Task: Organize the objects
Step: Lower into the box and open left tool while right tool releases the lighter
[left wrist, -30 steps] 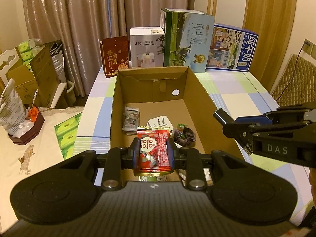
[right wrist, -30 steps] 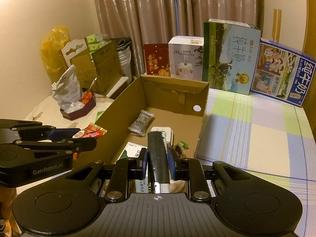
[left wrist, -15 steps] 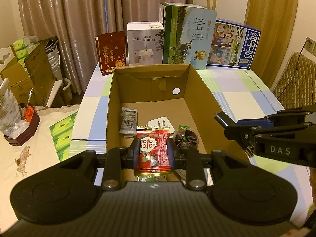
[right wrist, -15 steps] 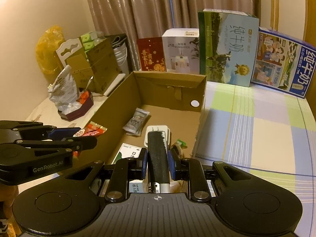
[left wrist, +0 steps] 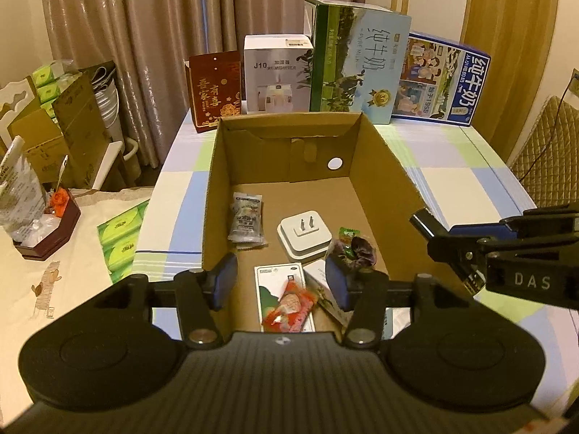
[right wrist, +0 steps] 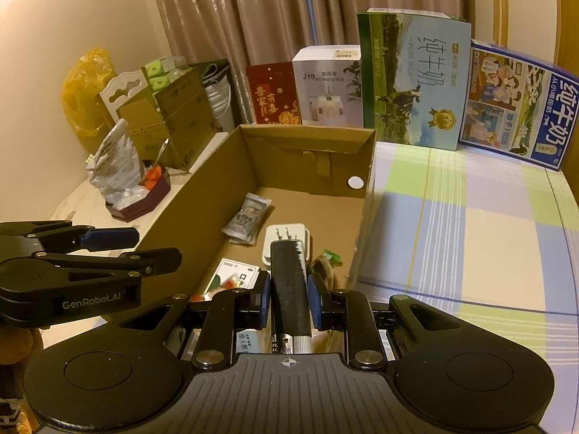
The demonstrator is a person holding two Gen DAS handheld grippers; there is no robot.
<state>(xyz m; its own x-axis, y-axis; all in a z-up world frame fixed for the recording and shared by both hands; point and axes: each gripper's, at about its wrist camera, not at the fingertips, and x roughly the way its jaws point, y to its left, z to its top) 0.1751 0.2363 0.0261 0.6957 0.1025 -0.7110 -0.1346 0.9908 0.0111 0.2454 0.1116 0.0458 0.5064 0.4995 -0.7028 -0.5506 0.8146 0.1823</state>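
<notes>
Left gripper (left wrist: 281, 280) hangs wide over the near end of the box (left wrist: 383, 166), nothing between its pads. Red packet (left wrist: 289, 305) lies directly below, on a white card (left wrist: 269, 282) on the box floor. That drop looks done.

Right gripper (right wrist: 288, 293) is clamped on a dark flat bar (right wrist: 290, 282), poised above the same near end, just right of the left one. Step in hand, by my reading: put the bar into the box. Next move calls for lowering it past the rim and letting go over a bare patch.

Near end is crowded: card, packet, white plug (left wrist: 304, 233), dark scrunchie (left wrist: 358, 253), small green sweet (left wrist: 349, 232). Grey sachet (left wrist: 246, 217) lies by the left wall. Far half of the floor is bare, so that seems the better spot.

Left gripper sits close beside the right's path and may need to clear off. Cartons (left wrist: 356, 61) stand on the worktop (right wrist: 470, 224) behind the box, well apart.
</notes>
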